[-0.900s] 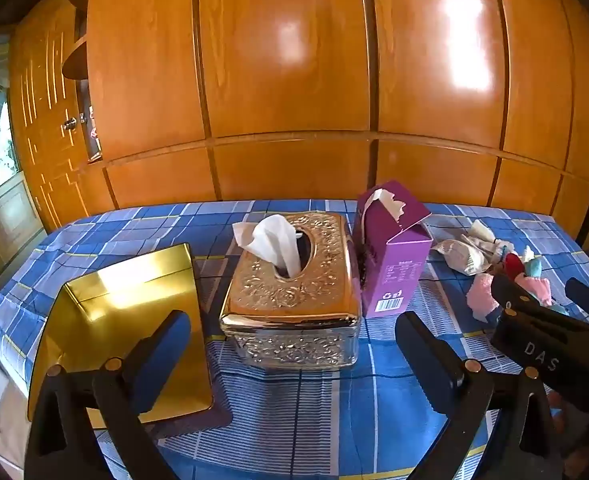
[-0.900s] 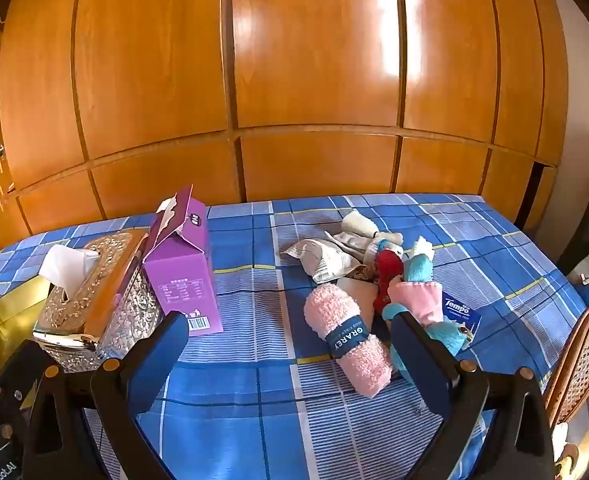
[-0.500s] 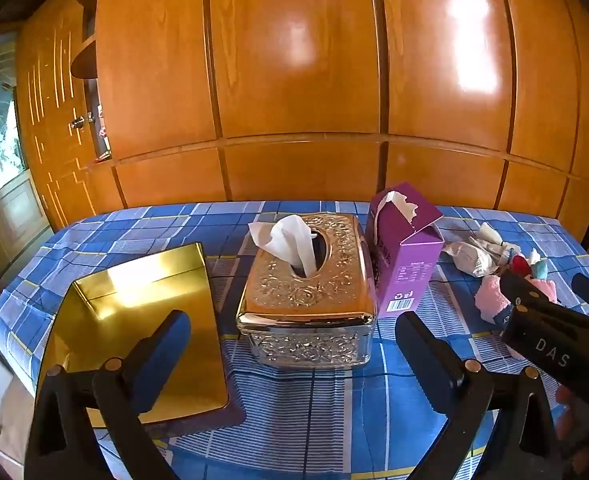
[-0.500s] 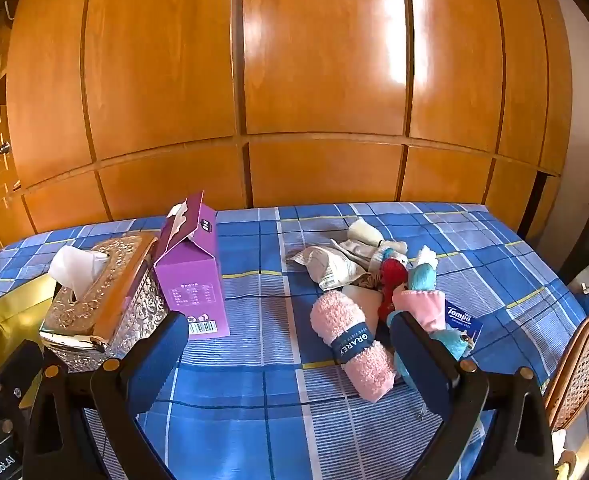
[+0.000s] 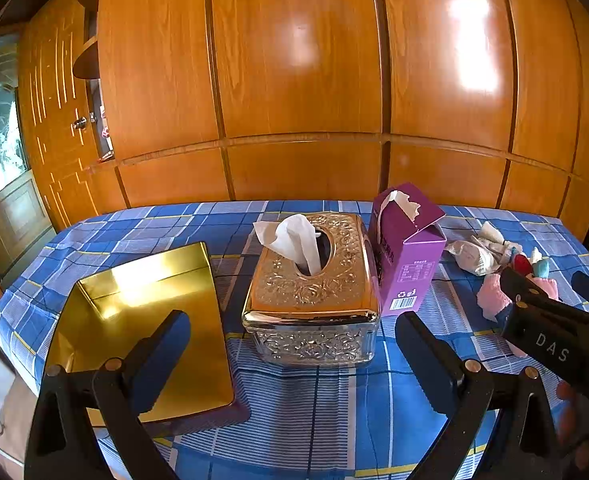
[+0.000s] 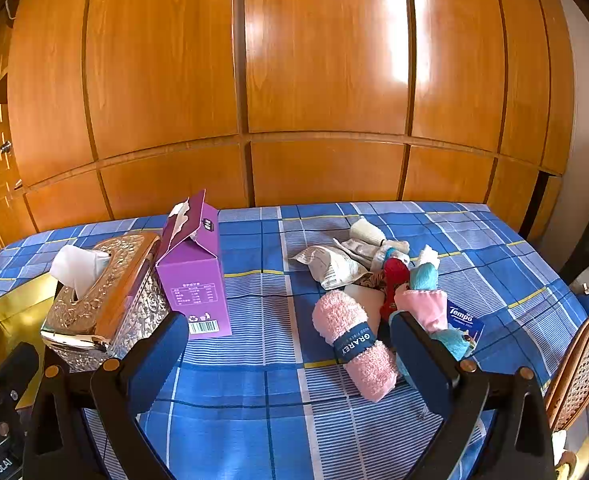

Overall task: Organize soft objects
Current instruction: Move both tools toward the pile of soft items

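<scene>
A: What's at the left of the blue checked tablecloth [image 5: 334, 412]?

B: A shiny gold tray [image 5: 134, 304], bare. The left gripper [image 5: 294, 356] hangs above the cloth with jaws spread wide and nothing between them, facing an ornate embossed tissue box [image 5: 314, 288] with a white tissue [image 5: 294, 240] sticking up.

A: And next to that?

B: A purple tissue carton [image 6: 194, 272], torn open at the top, just beside the metal box.

A: Where are the soft things?

B: Heaped further right: a crumpled white packet [image 6: 330, 266], a rolled pink towel [image 6: 354, 344] with a dark band, red [image 6: 394, 280], teal [image 6: 422, 276] and pink [image 6: 422, 306] fabric pieces, and a blue Tempo tissue pack [image 6: 464, 318]. The right gripper [image 6: 290, 360] hovers before the pile, also wide, gripping nothing.

A: Far right?

B: A wicker chair back [image 6: 582, 368].
</scene>
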